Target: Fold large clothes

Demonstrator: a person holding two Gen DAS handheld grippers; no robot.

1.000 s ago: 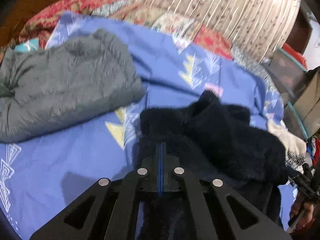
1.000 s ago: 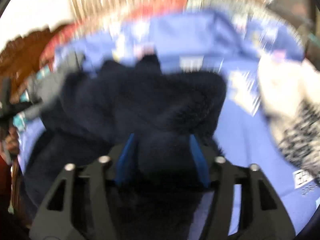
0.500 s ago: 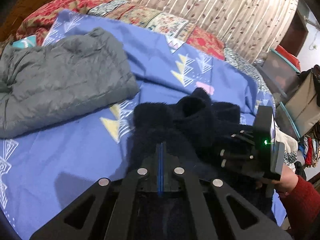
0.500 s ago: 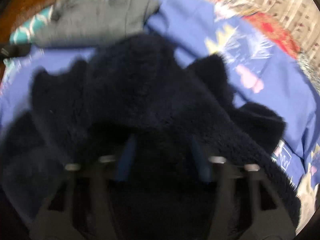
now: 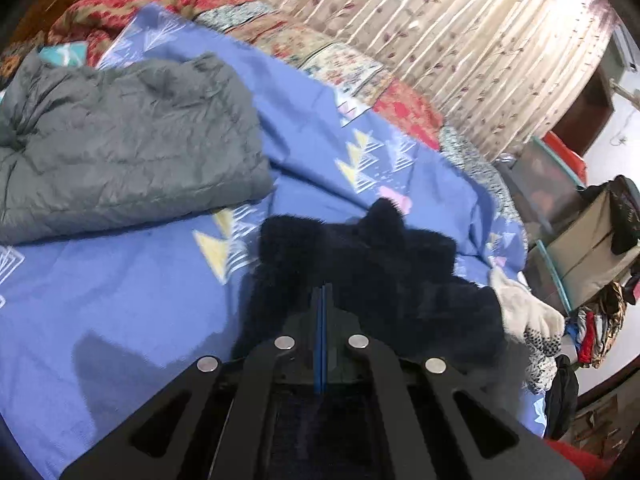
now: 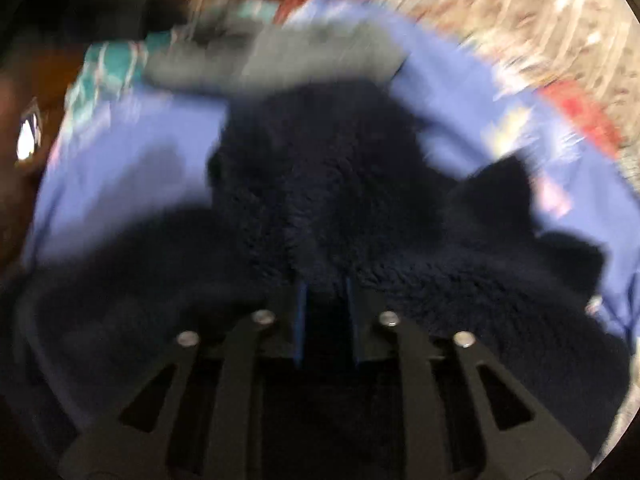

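Observation:
A navy fleece garment (image 5: 372, 264) lies bunched on the blue patterned bedsheet (image 5: 120, 280). My left gripper (image 5: 322, 292) sits low over its near edge. Its blue pads are pressed together, and the fleece runs up into them. In the blurred right wrist view the same fleece (image 6: 320, 184) fills the middle. My right gripper (image 6: 325, 292) has a fold of fleece between its blue pads. Its jaws are opening slightly, and the fleece still fills the gap. Neither gripper shows in the other's view.
A folded grey padded jacket (image 5: 120, 148) lies on the sheet at the left. A white knitted garment (image 5: 528, 316) hangs at the bed's right edge. Floral quilts (image 5: 320, 52) and a curtain (image 5: 460, 32) lie behind, and boxes and clothes (image 5: 580, 240) stand beside the bed.
The right gripper, seen at the fleece's right side half a second ago, has left the left wrist view. It swung across the garment and its jaws narrowed. The left gripper stayed put.

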